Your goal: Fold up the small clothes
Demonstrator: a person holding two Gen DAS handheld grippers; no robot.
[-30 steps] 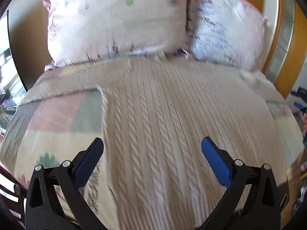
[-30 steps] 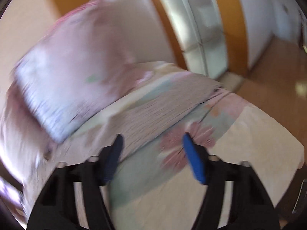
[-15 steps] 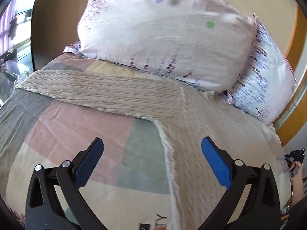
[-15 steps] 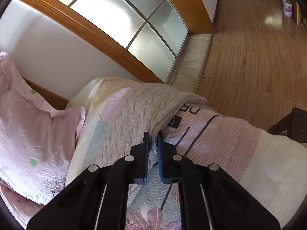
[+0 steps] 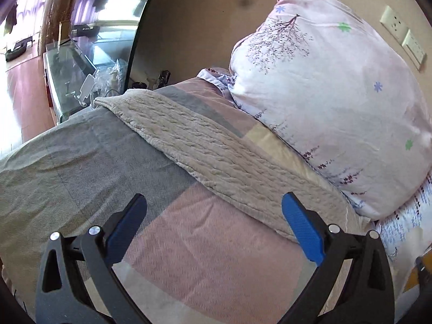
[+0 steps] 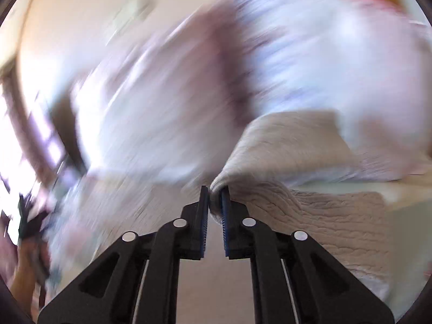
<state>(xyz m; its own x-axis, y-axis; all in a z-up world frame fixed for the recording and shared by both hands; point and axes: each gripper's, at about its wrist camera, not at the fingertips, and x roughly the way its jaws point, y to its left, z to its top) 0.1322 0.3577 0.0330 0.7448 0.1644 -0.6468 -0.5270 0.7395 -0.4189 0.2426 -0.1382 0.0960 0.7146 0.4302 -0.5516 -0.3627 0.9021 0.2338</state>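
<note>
A beige cable-knit sweater lies on the bed. In the left wrist view one sleeve [image 5: 205, 148] stretches out flat toward the far left edge of the bed. My left gripper [image 5: 213, 224] is open and empty, hovering above the bedspread just short of that sleeve. In the right wrist view my right gripper [image 6: 214, 189] is shut on the end of the sweater's other sleeve [image 6: 291, 162] and lifts it off the bed, with knit fabric draping back to the right. That view is heavily blurred by motion.
A striped pink and grey bedspread [image 5: 81, 167] covers the bed. A large pink floral pillow [image 5: 337, 102] leans against the wall at the right, with another below it [image 5: 405, 224]. A glass cabinet [image 5: 73, 73] with clutter stands past the bed's left edge.
My left gripper has swung left from over the sweater's body to the left sleeve, staying open. My right gripper has shut on the right sleeve end and is sweeping it across.
</note>
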